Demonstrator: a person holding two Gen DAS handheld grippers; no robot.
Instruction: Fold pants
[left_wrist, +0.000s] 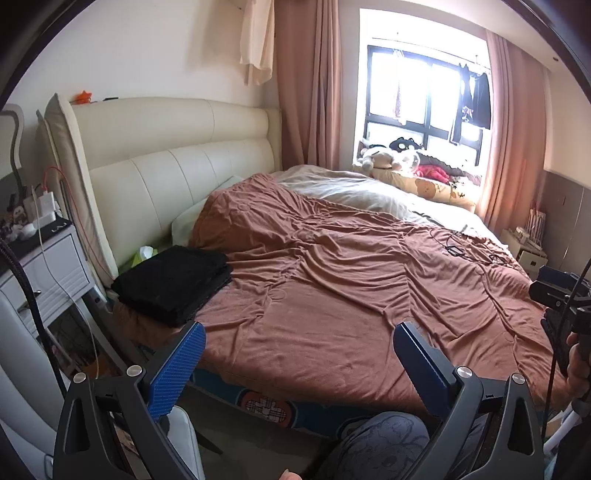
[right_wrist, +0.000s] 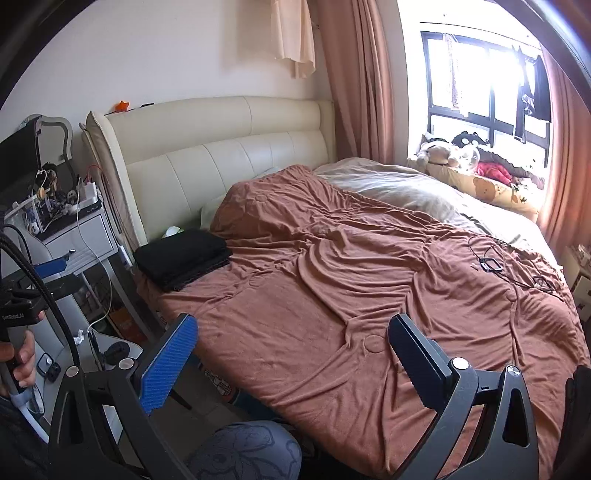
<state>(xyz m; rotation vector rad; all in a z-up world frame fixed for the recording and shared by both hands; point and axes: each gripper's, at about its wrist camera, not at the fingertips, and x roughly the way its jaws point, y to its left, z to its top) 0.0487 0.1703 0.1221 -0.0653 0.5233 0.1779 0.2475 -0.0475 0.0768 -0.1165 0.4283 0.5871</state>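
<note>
Brown-quilted bed bearing folded black pants.

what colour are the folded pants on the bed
Black; the folded pants show best in the left wrist view, on the brown blanket.

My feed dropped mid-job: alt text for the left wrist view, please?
The open left tool hovers empty above a rumpled brown quilt on a bed. Folded black pants lie at the quilt's left edge, near the cream padded headboard.
</note>
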